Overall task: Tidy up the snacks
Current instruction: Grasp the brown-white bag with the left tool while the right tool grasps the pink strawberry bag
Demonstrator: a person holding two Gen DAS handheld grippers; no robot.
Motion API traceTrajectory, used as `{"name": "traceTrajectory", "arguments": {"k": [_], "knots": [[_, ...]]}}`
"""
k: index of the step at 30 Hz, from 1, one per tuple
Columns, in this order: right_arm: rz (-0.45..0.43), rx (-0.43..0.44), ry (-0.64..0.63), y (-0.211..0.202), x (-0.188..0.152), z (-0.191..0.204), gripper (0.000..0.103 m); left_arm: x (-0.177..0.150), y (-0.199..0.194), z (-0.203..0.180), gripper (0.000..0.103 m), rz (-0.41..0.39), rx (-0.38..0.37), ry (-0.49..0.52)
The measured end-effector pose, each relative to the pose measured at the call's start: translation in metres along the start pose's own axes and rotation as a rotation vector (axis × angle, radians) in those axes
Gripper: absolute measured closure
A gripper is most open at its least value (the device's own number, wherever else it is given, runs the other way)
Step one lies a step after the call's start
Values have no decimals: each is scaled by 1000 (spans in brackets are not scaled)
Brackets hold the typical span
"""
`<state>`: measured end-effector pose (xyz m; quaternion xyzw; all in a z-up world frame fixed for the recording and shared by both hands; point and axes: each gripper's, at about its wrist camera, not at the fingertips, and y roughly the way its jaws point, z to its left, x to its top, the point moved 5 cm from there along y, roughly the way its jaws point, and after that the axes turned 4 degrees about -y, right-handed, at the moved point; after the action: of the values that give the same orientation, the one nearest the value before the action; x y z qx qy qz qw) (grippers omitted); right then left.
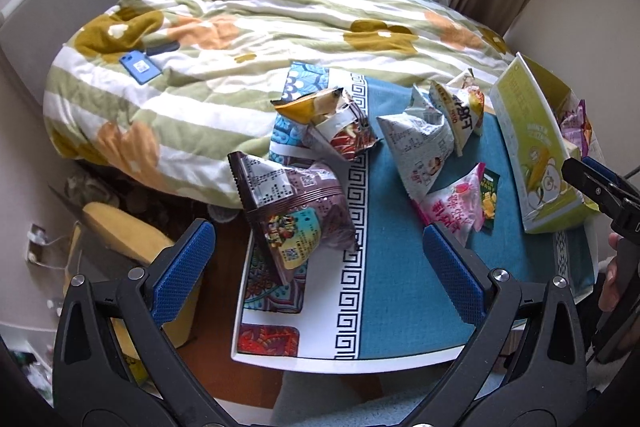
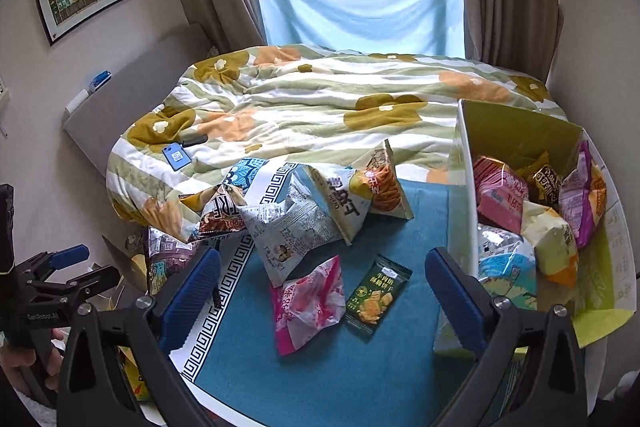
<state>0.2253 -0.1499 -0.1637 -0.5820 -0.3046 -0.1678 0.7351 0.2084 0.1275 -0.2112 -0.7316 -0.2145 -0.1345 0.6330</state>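
Six loose snack packets lie on the table [image 2: 320, 379], which carries a teal cloth with a white key-pattern border, and one open box [image 2: 520, 135] stands at its right edge.

Counted from the left: a brown-purple bag [image 1: 296, 215] hangs partly over the table's left edge; a yellow-and-red bag [image 1: 332, 119] lies farther back; a large white bag [image 2: 288, 227] sits in the middle; a white-and-yellow bag [image 2: 352, 199] leans behind it against an orange-printed bag at the far side, though whether those two are separate packets is hard to tell from the left wrist view. Nearer lie a pink packet [image 2: 308, 303] and, just to its right, a small dark green packet [image 2: 376, 299].

The box, green and white outside, holds several packets already, at least five: pink, purple, pale yellow, blue-white and a dark one at the back.

The left hand-held gripper [image 1: 320, 267] hovers with its blue pads spread wide and nothing between them; the brown-purple bag lies just beyond its left finger [image 1: 180, 275], the pink packet just beyond its right finger.

The right hand-held gripper [image 2: 324, 291] is likewise spread and empty. The pink and green packets lie between its two fingers and a little ahead, and its right finger [image 2: 456, 303] is just beside the box's near left wall.

Behind the table, a bed with a flowered quilt [image 2: 320, 115] carries one blue phone [image 2: 176, 157].
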Motion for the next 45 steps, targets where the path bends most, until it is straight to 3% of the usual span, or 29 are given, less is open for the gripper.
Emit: {"name": "traceTrajectory", "arguments": {"k": [6, 13, 19, 26, 27, 29, 32, 45], "knots": [[85, -85, 27, 41, -27, 22, 1, -1, 57, 28, 0, 86, -32, 43], [185, -122, 58, 83, -54, 23, 1, 6, 94, 25, 0, 108, -87, 23], [229, -130, 35, 110, -65, 21, 1, 6, 117, 14, 0, 118, -38, 38], [235, -133, -18, 124, -72, 20, 1, 8, 123, 11, 1, 93, 25, 54], [235, -133, -33, 126, -72, 22, 1, 8, 123, 10, 3, 91, 31, 61], [232, -137, -70, 130, -72, 24, 1, 6, 124, 8, 17, 94, 36, 75], [226, -160, -129, 134, -72, 27, 1, 4, 122, 7, 20, 89, 39, 86], [214, -166, -226, 150, -77, 33, 1, -8, 106, 7, 24, 93, 47, 99]]}}
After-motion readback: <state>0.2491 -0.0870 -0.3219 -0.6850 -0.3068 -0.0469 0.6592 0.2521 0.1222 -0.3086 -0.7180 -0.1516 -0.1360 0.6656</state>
